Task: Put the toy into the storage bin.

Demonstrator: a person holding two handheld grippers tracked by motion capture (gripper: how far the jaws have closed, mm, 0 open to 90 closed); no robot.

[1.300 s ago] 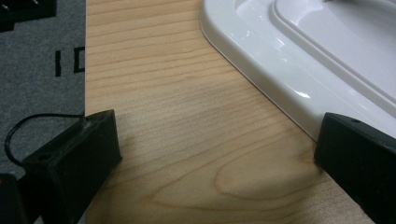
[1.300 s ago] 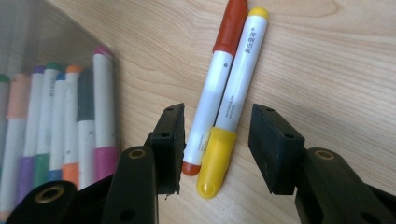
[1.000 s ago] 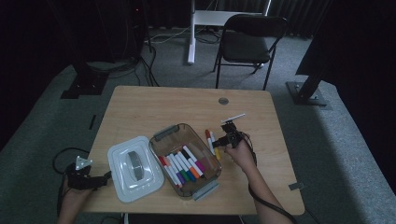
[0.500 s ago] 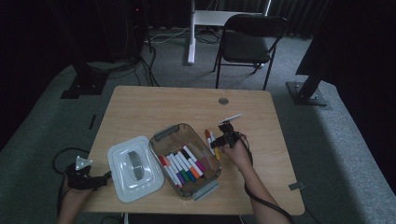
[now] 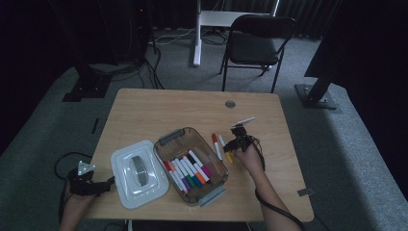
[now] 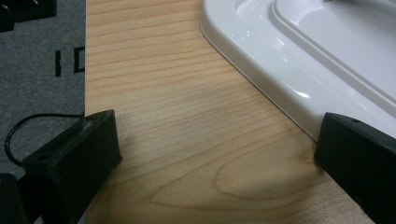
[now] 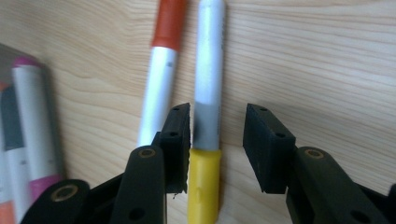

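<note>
Two markers lie side by side on the wooden table (image 5: 269, 173), just right of the clear box: a red-capped one (image 5: 216, 143) (image 7: 161, 70) and a yellow-capped one (image 5: 226, 151) (image 7: 208, 93). My right gripper (image 5: 233, 146) (image 7: 218, 125) points down over the yellow-capped marker with a jaw on each side. Its jaws have just been closing; a gap still shows on the right side, so it is open. My left gripper (image 5: 102, 186) (image 6: 215, 158) rests open at the table's front left corner, beside the white lid (image 5: 138, 172) (image 6: 299, 51), with bare wood between its jaws.
A clear plastic box (image 5: 169, 137) with grey handles holds several coloured markers (image 5: 188, 172) (image 7: 28, 116) at the table's middle. A grommet hole (image 5: 230, 104) sits near the far edge. A black folding chair (image 5: 255, 45) stands beyond the table. Cables trail off the left side.
My right gripper has edged slightly left over the loose markers and its jaws look narrower. The left gripper, box and lid have not moved.
</note>
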